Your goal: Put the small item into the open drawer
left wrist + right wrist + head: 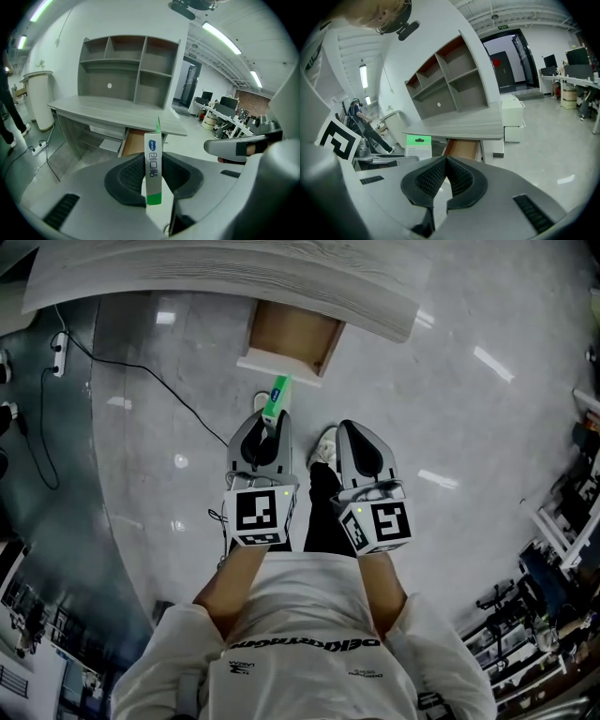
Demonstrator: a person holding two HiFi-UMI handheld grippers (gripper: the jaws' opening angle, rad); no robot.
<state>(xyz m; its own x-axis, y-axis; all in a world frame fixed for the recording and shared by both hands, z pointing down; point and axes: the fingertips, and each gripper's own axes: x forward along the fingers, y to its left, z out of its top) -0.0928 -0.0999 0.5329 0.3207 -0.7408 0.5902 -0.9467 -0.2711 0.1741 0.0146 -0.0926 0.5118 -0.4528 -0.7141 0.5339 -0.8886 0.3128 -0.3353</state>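
Gripping a slim white-and-green box [153, 164] edge-on, the left gripper [271, 427] is pressing its two dark ribbed pads [129, 176] against the box's broad faces, with the jaws standing apart by just the box's thickness. The box is sticking up and forward out of the jaws, its far end pointing toward the open drawer [292, 334]. In the head view that green far end is showing just short of the drawer's white front, not inside it. The drawer is hanging pulled out from under the grey tabletop [234, 282], its brown wooden inside facing up. The right gripper [446, 159] is hovering just right of the left one, its jaws closed with the tips meeting and nothing between them.

The left gripper view is showing only the box's narrow edge, since the pads are covering its broad faces, and the blue print is coming out too small to read. Both gripper views are catching only a slice of the drawer's brown inside — the jaws and the box are blocking the rest. In the head view the person's dark trouser leg [323, 512] and pale shoe [325, 448] are showing between the two grippers, above the glossy floor [450, 409].
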